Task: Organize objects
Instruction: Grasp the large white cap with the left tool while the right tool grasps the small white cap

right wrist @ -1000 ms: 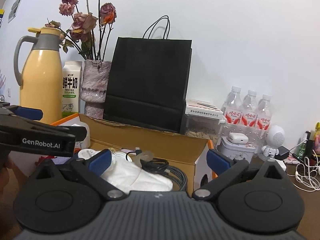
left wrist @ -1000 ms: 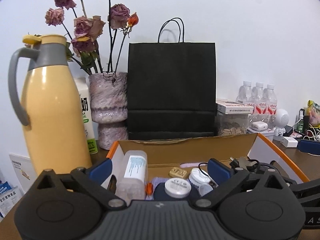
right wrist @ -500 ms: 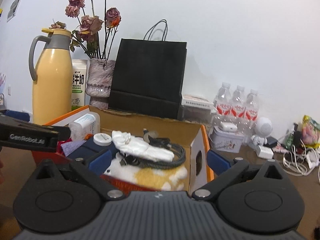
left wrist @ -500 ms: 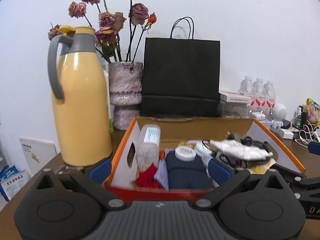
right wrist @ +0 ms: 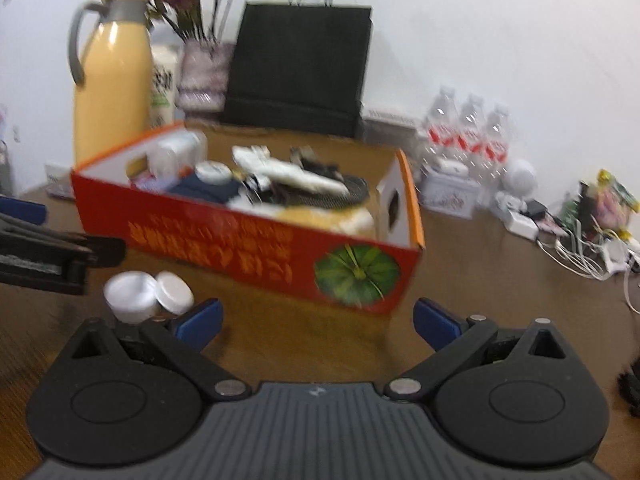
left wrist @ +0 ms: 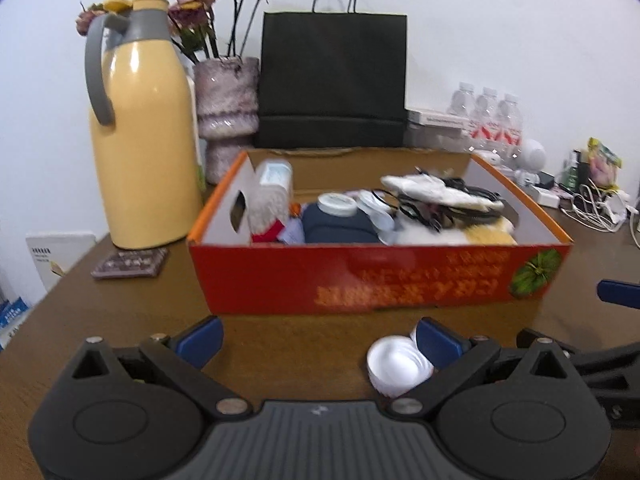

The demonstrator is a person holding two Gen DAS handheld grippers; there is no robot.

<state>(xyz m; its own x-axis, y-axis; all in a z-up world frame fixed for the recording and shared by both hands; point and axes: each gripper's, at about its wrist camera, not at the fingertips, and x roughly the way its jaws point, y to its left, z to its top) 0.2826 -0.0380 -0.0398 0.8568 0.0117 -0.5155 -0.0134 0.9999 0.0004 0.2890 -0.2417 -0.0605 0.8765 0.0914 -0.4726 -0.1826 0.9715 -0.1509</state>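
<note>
A red cardboard box (left wrist: 400,276) stands on the brown table, filled with several things: a clear bottle (left wrist: 272,192), a navy pouch (left wrist: 336,228), a white cloth (left wrist: 436,192) over black cables, and a yellow-white plush. My left gripper (left wrist: 318,340) hangs open in front of the box, holding nothing. A small white jar (left wrist: 398,364) sits on the table by its right finger. The right wrist view shows the box (right wrist: 240,236) from the right, with the jar (right wrist: 130,294) and its loose lid (right wrist: 174,290) at lower left. My right gripper (right wrist: 318,322) is open too.
Behind the box stand a yellow thermos jug (left wrist: 140,132), a vase of dried roses (left wrist: 226,100), a black paper bag (left wrist: 332,80) and water bottles (right wrist: 472,132). Chargers and white cables (right wrist: 576,252) lie at the right. A dark coaster (left wrist: 130,262) lies left of the box.
Both grippers have drawn back from over the box toward the table's near side. The box's red front wall and the white jar have come into view.
</note>
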